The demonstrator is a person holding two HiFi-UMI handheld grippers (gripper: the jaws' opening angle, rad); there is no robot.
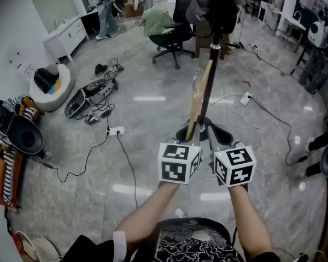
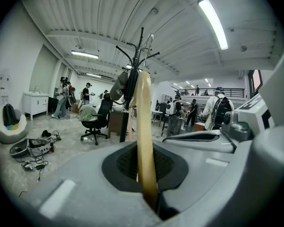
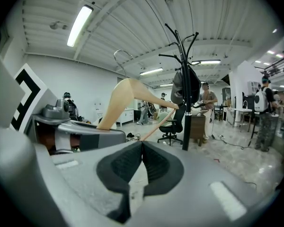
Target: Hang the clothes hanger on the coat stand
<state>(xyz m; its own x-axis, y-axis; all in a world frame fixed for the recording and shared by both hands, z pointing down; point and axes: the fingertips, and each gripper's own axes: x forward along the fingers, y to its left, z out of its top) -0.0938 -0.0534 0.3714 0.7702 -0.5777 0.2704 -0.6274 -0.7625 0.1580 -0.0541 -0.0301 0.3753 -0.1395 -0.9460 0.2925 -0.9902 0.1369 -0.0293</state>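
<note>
A pale wooden clothes hanger (image 1: 199, 98) stands upright on its end, and my left gripper (image 1: 192, 136) is shut on its lower arm. In the left gripper view the hanger's arm (image 2: 144, 141) runs edge-on up from between the pads. Just behind the hanger rises the black coat stand (image 1: 211, 72), with dark garments (image 1: 221, 4) hung on it. The hanger's metal hook (image 3: 119, 56) is below the stand's prongs (image 3: 182, 39) and to their left. My right gripper (image 1: 214, 138) is beside the left one; its pads (image 3: 154, 162) are shut with nothing between them.
The stand's round base (image 1: 208, 132) is on the marble floor just ahead of the grippers. A power strip with cables (image 1: 116, 130) lies to the left, and a black office chair with a green garment (image 1: 169, 29) is behind. People stand further off.
</note>
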